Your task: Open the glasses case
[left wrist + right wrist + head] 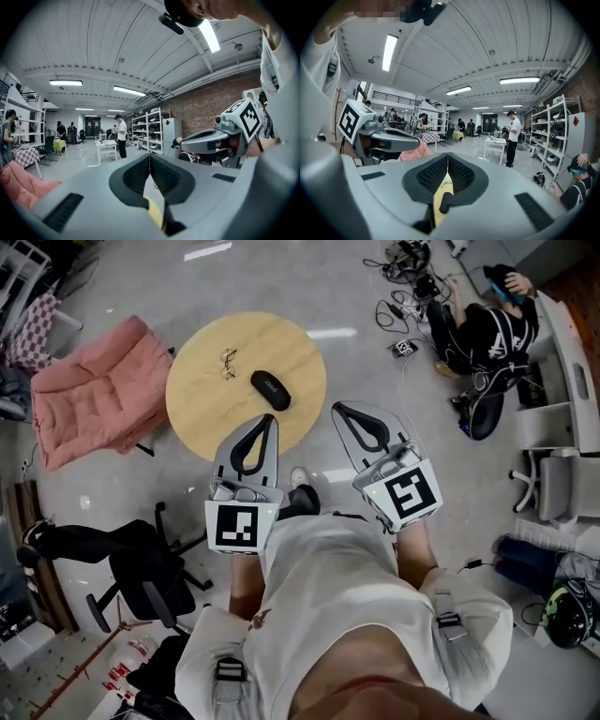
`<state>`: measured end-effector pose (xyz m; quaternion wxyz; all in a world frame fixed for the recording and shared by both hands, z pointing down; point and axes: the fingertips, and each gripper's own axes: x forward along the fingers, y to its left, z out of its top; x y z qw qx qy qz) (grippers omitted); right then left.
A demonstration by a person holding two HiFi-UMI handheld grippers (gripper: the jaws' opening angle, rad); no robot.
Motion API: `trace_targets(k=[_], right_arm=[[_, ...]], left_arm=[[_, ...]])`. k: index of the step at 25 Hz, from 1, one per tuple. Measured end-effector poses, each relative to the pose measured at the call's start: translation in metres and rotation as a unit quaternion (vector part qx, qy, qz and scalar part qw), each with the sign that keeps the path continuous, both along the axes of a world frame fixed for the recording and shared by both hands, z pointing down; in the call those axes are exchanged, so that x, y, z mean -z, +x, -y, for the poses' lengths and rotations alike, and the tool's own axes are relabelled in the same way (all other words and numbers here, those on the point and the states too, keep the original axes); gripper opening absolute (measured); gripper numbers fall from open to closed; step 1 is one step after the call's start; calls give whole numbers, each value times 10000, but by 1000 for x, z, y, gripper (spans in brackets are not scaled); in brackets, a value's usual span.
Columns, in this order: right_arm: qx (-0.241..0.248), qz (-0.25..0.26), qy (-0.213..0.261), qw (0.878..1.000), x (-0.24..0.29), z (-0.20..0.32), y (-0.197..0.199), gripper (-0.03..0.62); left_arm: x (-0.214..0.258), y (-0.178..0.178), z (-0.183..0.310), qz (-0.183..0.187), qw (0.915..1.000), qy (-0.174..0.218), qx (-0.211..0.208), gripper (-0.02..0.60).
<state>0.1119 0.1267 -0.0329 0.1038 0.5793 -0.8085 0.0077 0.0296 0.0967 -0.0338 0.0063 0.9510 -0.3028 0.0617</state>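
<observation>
Your left claw (272, 420) and right claw (337, 410) are both closed and empty; the black oval glasses case (270, 390) lies near the round wooden bench's (202, 413) near edge.

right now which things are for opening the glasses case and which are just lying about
For the job: glasses case, left gripper, right gripper, round wooden table.
Lying about: eyeglasses, pink cushioned chair, black office chair, floor cables.

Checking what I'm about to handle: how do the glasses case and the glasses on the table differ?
The glasses case is a solid black oblong, closed; the glasses are a thin wire frame. In the head view the glasses case lies lower and to the right of the glasses. Both rest on the round wooden table, apart from each other.
</observation>
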Motion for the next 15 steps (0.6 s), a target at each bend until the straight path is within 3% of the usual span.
trace_targets(k=[7,15], right_arm=[[-99,-10,-216,9997,-19,62,1,20],[-228,-62,-577,9981,-45,98,7,20]], left_arm=[[-20,0,62,4,9998,-172,-86,21],[-52,6,106,232,9987,-360,-269,21]])
